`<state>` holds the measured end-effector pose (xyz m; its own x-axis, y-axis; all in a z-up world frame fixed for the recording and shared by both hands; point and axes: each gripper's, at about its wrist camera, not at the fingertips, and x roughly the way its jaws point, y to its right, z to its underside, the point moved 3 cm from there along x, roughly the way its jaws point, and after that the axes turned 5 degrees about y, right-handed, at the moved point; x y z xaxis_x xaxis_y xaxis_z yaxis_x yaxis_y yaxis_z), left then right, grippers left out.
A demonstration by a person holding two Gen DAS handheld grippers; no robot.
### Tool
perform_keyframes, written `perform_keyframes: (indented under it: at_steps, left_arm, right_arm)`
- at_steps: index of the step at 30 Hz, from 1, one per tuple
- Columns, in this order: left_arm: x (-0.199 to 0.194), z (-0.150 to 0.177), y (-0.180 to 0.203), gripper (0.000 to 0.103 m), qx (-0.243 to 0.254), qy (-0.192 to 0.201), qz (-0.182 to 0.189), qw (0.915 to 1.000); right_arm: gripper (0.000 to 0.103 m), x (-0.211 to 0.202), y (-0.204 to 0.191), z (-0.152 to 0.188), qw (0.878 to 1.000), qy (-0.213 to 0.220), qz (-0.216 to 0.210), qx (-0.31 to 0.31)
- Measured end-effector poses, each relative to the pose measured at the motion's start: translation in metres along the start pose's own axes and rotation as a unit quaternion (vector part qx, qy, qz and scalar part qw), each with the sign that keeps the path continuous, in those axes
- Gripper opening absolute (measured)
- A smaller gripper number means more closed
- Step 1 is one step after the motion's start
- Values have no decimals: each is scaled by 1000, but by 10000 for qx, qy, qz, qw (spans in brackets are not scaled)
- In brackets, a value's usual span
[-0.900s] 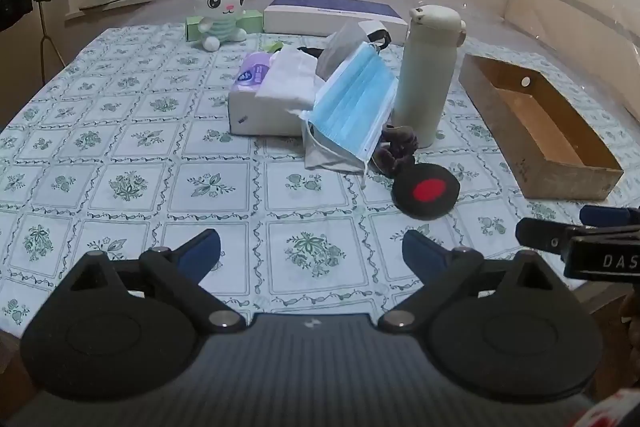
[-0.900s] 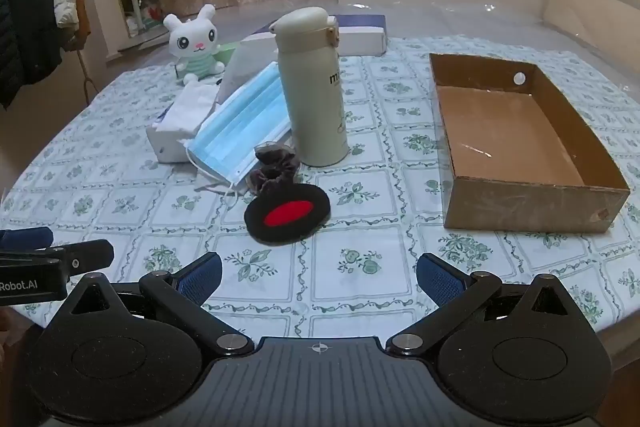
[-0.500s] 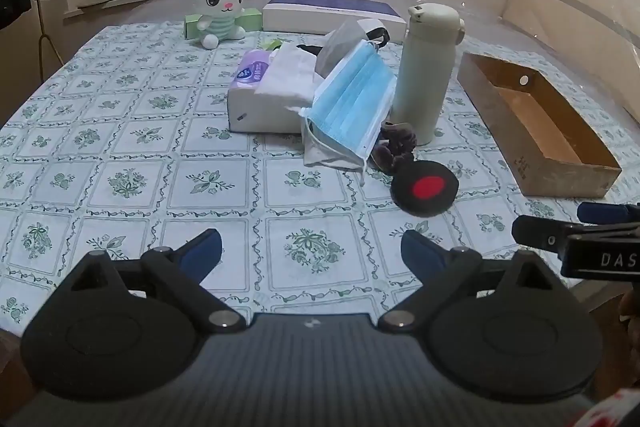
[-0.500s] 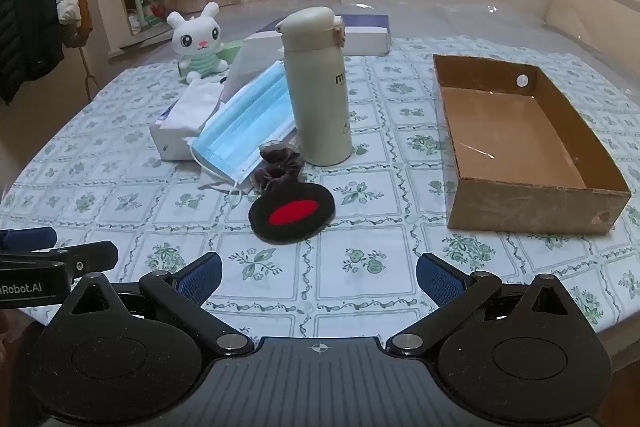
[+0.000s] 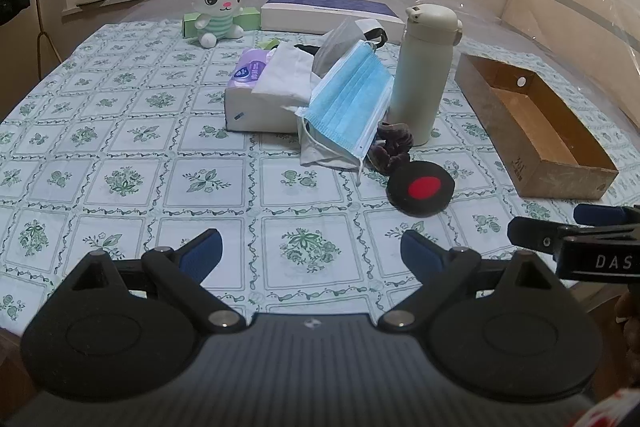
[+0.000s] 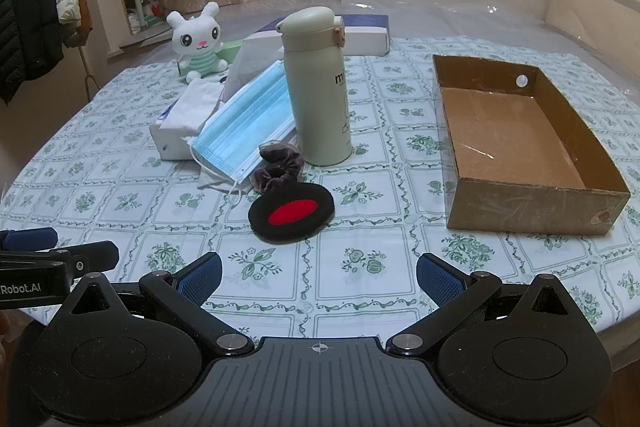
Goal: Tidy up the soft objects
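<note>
Little has moved since the earlier frames: both views have crept slightly nearer the clutter, and nothing on the table has shifted, so by the look of it the sorting has not begun. The left gripper point(image 5: 310, 253) hovers above the near edge of the tablecloth point(image 5: 120, 131) with fingers spread wide and empty. The right gripper point(image 6: 318, 275) does the same. In the right view the black pad with a red spot point(image 6: 291, 211) lies flat at 12 o'clock from that gripper, its long axis running from 8 to 2 o'clock. The brown scrunchie point(image 6: 276, 167) touches the pad's far edge, and the blue face mask point(image 6: 248, 131) leans behind it, long edge rising toward 1 o'clock. The cardboard box point(image 6: 532, 207), at 2 o'clock, stands empty, its length running away from the camera. The plush rabbit point(image 6: 198, 41) sits upright at 11 o'clock, facing the grippers.
</note>
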<state>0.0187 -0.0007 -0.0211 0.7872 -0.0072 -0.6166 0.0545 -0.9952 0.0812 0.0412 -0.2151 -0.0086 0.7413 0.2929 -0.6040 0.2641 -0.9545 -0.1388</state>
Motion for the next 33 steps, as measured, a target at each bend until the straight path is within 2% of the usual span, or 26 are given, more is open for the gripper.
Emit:
perform_keyframes:
  at_steps: [33]
  left_arm:
    - [0,-3,4,95,2,17,32,10000]
  right_arm:
    - [103,1,2,-4,10000,16,17,-17]
